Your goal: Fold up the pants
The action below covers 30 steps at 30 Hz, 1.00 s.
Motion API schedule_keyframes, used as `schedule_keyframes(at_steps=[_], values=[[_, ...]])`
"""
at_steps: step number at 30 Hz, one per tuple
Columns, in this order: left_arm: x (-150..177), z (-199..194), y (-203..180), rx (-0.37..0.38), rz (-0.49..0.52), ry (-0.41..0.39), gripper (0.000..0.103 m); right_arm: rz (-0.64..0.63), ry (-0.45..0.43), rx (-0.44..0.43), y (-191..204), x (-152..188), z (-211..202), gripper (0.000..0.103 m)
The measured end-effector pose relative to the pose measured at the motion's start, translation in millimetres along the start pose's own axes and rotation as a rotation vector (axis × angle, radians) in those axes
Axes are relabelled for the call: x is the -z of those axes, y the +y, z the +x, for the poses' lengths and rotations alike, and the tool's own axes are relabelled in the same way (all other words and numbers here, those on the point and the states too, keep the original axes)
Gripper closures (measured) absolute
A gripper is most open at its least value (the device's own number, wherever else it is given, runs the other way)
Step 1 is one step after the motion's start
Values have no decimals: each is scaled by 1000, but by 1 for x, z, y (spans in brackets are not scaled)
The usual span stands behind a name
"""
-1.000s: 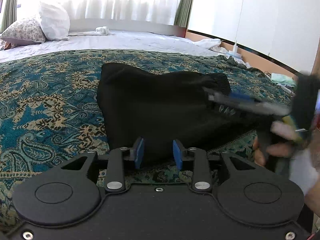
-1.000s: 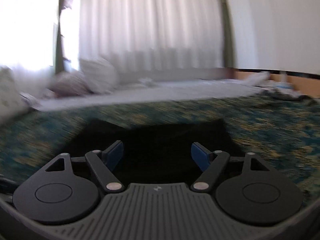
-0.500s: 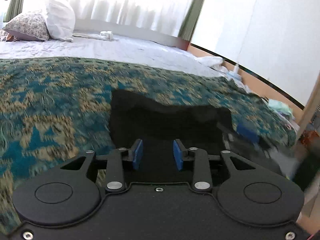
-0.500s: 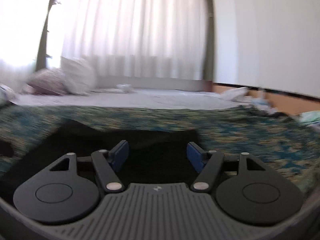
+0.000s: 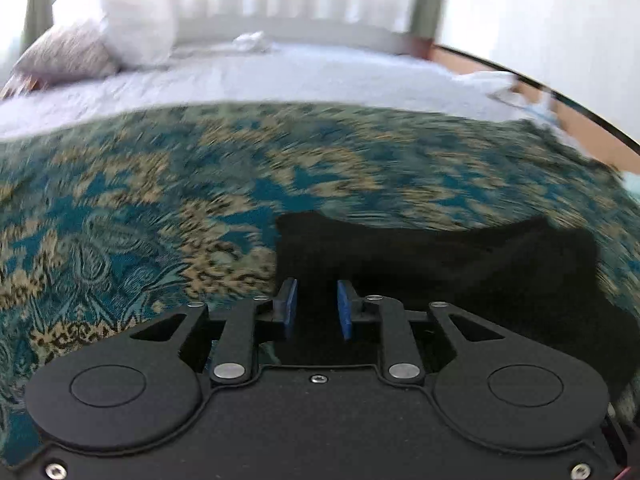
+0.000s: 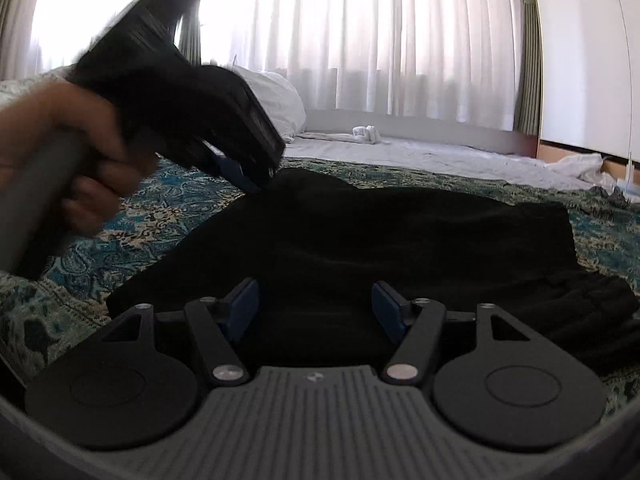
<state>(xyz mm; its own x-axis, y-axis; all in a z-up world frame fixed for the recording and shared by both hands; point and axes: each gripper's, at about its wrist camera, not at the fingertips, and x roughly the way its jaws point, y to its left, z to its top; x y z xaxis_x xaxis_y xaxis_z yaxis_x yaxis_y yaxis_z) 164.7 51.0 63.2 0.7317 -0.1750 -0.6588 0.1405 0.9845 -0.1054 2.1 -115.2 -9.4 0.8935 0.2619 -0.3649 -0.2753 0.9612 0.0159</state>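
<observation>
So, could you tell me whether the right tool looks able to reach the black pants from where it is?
Probably yes: the right tool is open, the black pants lie directly ahead, nothing between.

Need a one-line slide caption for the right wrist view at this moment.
Right gripper open low over the black pants on the patterned bedspread, left gripper at the garment's far corner.

Matt black cloth pants (image 6: 380,240) ahead of the right hand-held gripper (image 6: 316,308), of matt black plastic with blue pads (image 6: 244,308); woven patterned bedspread (image 5: 160,200) beneath.
</observation>
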Motion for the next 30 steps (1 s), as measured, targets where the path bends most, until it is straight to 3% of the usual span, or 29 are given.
schedule_keyframes(at_steps=[4, 7, 8, 9, 12, 15, 20, 22, 23, 25, 30], values=[[-13, 15, 15, 0, -76, -16, 71, 1, -8, 3, 0, 3, -2, 29], [-25, 16, 4, -171, 25, -84, 73, -4, -12, 8, 5, 3, -7, 28], [-28, 16, 2, -196, 35, -85, 73, -3, -10, 6, 5, 1, -9, 28], [-30, 14, 4, -185, 24, -81, 72, 8, -7, -1, 3, -1, -10, 28], [-31, 9, 19, -25, -77, -27, 56, 79, -16, -37, -5, -9, -13, 27], [-23, 16, 28, 61, -154, 66, 55, 110, -33, -82, -1, -16, -19, 27], [-14, 32, 40, 147, -289, 110, 56, 57, -29, -140, 24, -19, -13, 21], [-15, 38, 40, 153, -304, 108, 59, 46, -8, -139, 31, -18, -8, 20], [-17, 40, 39, 144, -304, 103, 72, 36, 10, -128, 34, -16, -4, 21], [-20, 41, 36, 126, -298, 89, 77, 27, 25, -126, 38, -10, 3, 34], [-32, 41, 38, 111, -292, 49, 84, 9, 7, -131, 40, -1, -2, 43]])
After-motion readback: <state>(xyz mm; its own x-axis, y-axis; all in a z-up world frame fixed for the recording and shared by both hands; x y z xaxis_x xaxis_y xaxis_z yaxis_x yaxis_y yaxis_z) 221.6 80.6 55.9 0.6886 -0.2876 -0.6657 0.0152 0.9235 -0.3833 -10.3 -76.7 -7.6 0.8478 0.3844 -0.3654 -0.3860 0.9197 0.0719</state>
